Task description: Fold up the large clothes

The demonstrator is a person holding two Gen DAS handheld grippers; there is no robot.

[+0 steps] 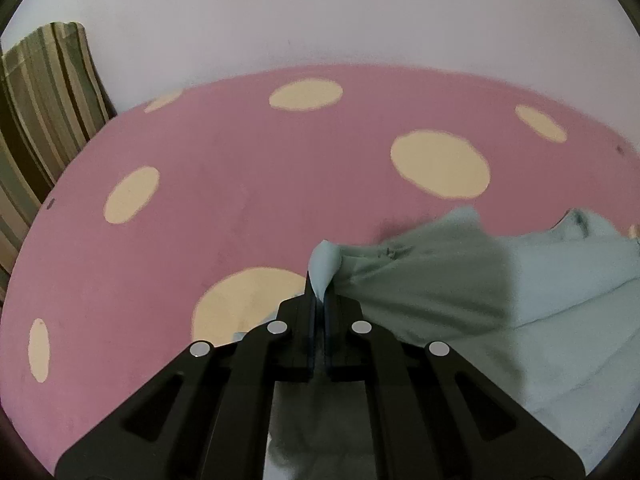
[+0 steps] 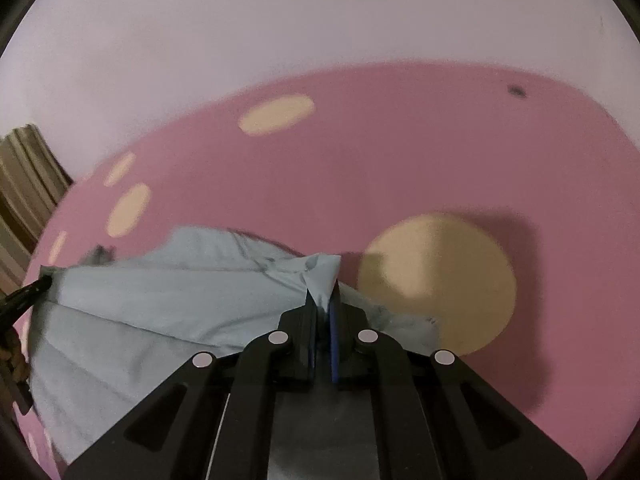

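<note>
In the left wrist view, a striped curtain (image 1: 38,120) hung at the far left against a pale wall (image 1: 320,12). Below it spread a pink sheet (image 1: 240,184) with large cream spots, covering what looked like a bed, though its frame was hidden. The left tongs (image 1: 320,300) sat low in the middle, pressed together and pinching a corner of a pale blue-green garment (image 1: 540,280). That corner stuck up in a small peak just above the tips. From there the cloth fanned out to the right in taut creases, partly in shadow near the tongs and brighter toward the right edge, where it lay in soft folds on the sheet.

In the right wrist view, the curtain (image 2: 24,184) showed at the left edge, and the left tongs (image 2: 46,278) appeared as a dark tip touching the far left corner of the garment (image 2: 160,300). The cloth stretched between there and the right tongs (image 2: 324,300), lifted in a broad panel with creases running toward the middle. The right tongs were pressed together, pinching another corner of the garment, which rose in a small peak above the tips. A little cloth hung just right of the tongs, over the edge of a large cream spot (image 2: 440,280) on the sheet (image 2: 400,152).
</note>
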